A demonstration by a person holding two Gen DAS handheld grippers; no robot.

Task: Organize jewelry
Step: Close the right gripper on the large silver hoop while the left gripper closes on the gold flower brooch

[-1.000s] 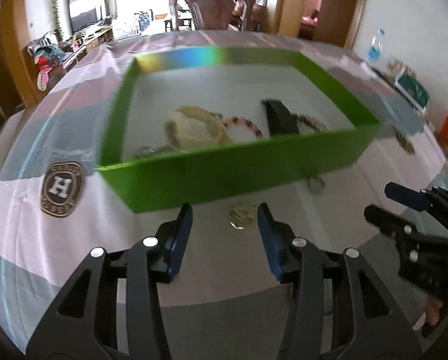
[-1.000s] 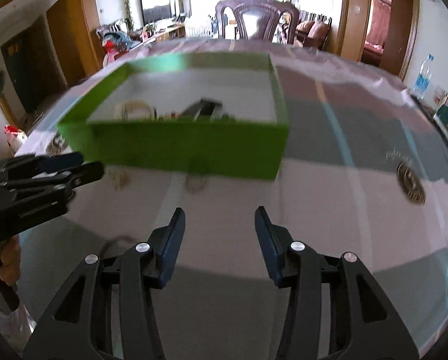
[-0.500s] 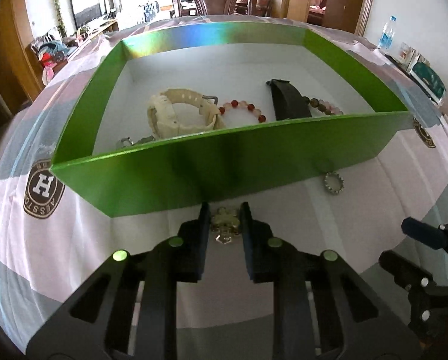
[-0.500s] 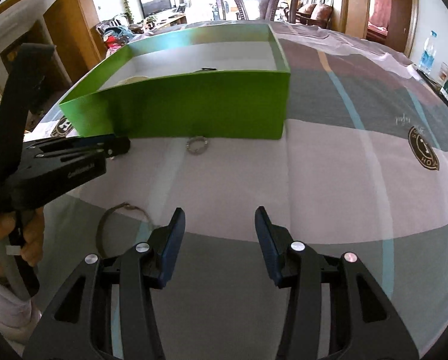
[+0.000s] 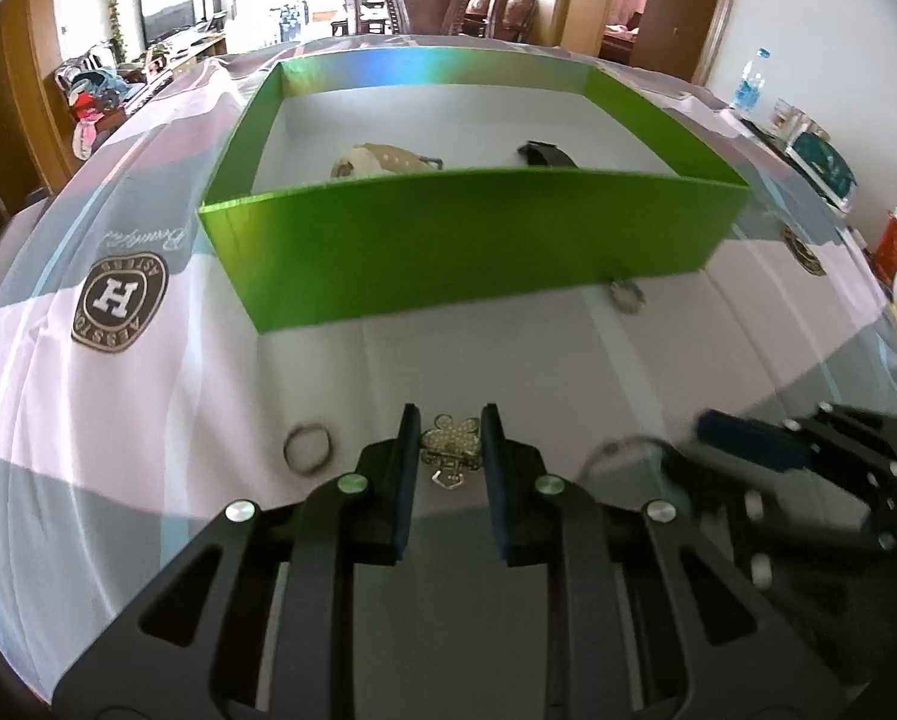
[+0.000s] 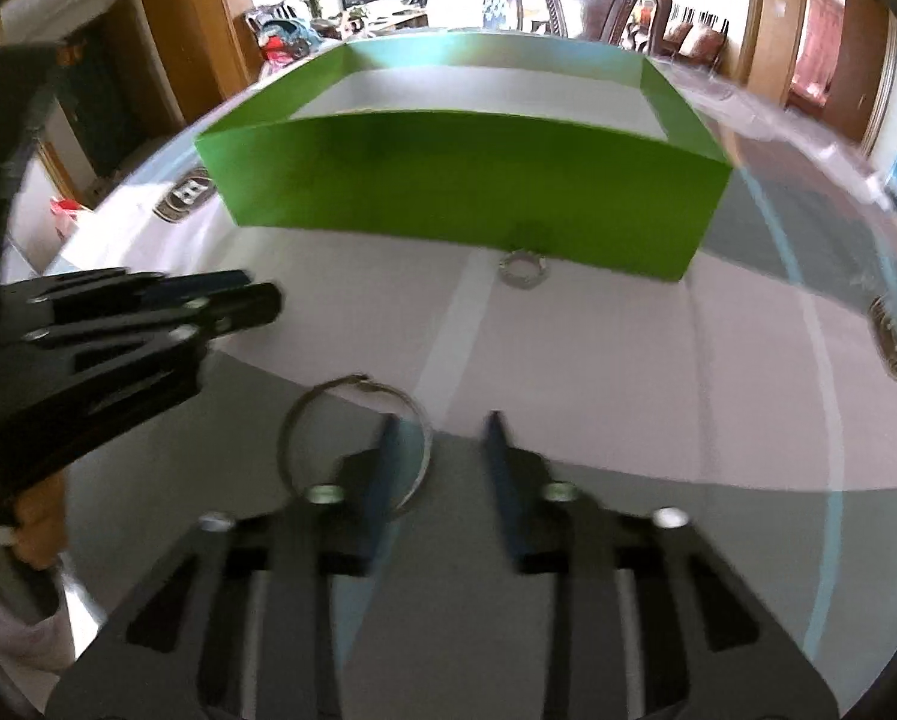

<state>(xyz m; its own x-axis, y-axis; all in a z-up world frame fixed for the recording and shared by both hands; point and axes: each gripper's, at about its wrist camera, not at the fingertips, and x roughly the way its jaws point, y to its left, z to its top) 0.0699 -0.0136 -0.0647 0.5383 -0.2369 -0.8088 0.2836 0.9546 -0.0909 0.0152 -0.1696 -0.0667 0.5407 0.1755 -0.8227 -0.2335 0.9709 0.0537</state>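
Left gripper (image 5: 447,450): fingers clamped on gold flower brooch (image 5: 450,449), now lifted clear of surface (image 5: 508,354), pulled back from green box (image 5: 466,240); half second ago at box wall. Box drop pending.
Right gripper (image 6: 442,450): fingers apart, empty, now over bangle (image 6: 352,438).
Cloth crest (image 5: 118,303): "H", "AESSTON", partly legible.

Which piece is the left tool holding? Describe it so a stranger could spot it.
Start at the green box on the table, then come toward the camera to the left tool. Clamped there is a gold flower-shaped brooch, studded and solid, unlike the plain thin ring lying beside it.
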